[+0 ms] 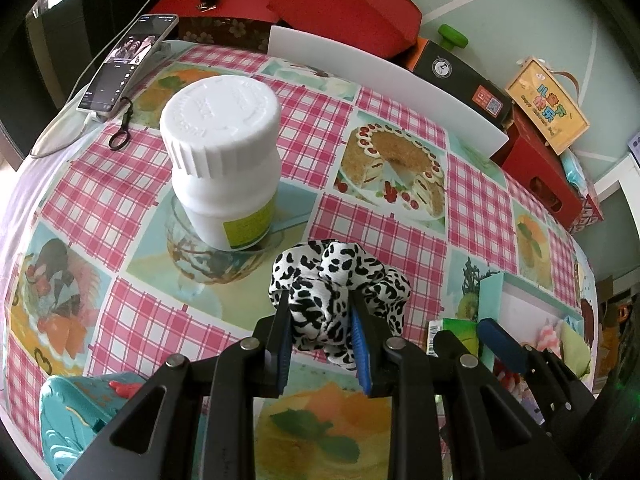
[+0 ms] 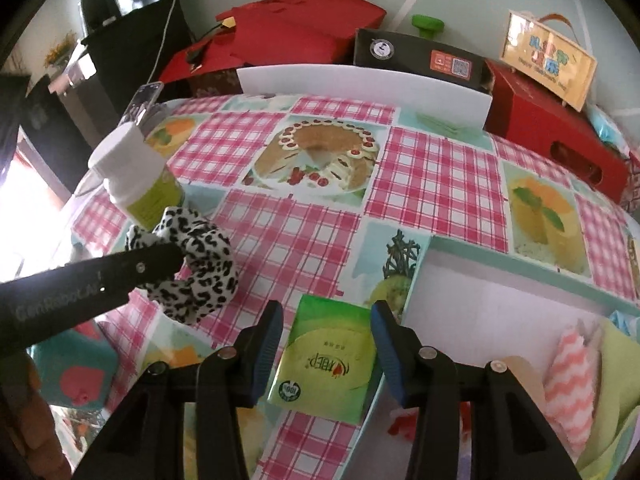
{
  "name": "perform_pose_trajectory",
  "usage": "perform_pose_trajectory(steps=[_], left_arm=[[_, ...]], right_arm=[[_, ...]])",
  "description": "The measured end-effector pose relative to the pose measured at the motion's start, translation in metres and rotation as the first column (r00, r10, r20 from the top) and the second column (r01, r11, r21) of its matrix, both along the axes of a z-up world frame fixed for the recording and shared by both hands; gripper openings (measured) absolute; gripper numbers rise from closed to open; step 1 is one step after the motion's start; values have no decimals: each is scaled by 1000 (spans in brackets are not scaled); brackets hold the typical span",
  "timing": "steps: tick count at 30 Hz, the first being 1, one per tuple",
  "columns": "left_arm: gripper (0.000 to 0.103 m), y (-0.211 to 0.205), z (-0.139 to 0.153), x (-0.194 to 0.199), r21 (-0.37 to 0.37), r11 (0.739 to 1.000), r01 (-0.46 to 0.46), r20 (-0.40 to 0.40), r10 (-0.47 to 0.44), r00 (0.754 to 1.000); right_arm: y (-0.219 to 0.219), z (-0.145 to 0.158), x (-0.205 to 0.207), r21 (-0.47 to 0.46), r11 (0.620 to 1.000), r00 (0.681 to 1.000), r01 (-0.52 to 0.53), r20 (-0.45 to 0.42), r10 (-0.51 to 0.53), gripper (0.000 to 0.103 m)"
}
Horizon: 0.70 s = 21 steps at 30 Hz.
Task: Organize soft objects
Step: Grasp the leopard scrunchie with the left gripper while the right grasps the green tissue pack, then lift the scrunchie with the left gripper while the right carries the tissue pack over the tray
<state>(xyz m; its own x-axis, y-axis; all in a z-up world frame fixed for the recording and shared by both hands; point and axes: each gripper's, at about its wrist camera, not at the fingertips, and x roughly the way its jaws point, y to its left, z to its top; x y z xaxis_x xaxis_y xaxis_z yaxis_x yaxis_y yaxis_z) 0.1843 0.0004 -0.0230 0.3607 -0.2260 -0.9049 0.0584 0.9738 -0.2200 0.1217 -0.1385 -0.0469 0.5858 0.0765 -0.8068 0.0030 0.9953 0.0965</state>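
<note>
left claw (image 1: 320, 344) clamped on leopard scrunchie (image 1: 340, 280), held clear of counter (image 1: 360, 208) for transfer | right claw (image 2: 326, 354) spread, unloaded, straddling green tissue pack (image 2: 326, 356) by box (image 2: 500, 280) for pickup

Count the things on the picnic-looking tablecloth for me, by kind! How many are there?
Scrunchie, black and white spots, held by the left gripper: 1
White bottle: 1
Green tissue pack, between the right gripper fingers: 1
Phone: 1
Teal box: 1
Total: 5
</note>
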Motion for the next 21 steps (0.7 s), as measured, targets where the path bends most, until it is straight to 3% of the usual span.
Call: perform_pose_trajectory(steps=[13, 15, 18, 21], left_arm=[[27, 2, 6, -4, -15, 1000, 7, 23, -7, 1000], [27, 2, 7, -5, -19, 1000, 5, 22, -5, 1000], [27, 3, 7, -5, -23, 1000, 6, 23, -5, 1000], [27, 3, 8, -4, -27, 1000, 6, 23, -6, 1000]], right_arm=[[9, -2, 8, -60, 998, 999, -21, -42, 19, 54], [13, -4, 6, -38, 998, 998, -42, -57, 40, 54], [12, -11, 5, 67, 996, 994, -50, -90, 56, 54], [15, -14, 2, 73, 996, 993, -58, -102, 65, 54]])
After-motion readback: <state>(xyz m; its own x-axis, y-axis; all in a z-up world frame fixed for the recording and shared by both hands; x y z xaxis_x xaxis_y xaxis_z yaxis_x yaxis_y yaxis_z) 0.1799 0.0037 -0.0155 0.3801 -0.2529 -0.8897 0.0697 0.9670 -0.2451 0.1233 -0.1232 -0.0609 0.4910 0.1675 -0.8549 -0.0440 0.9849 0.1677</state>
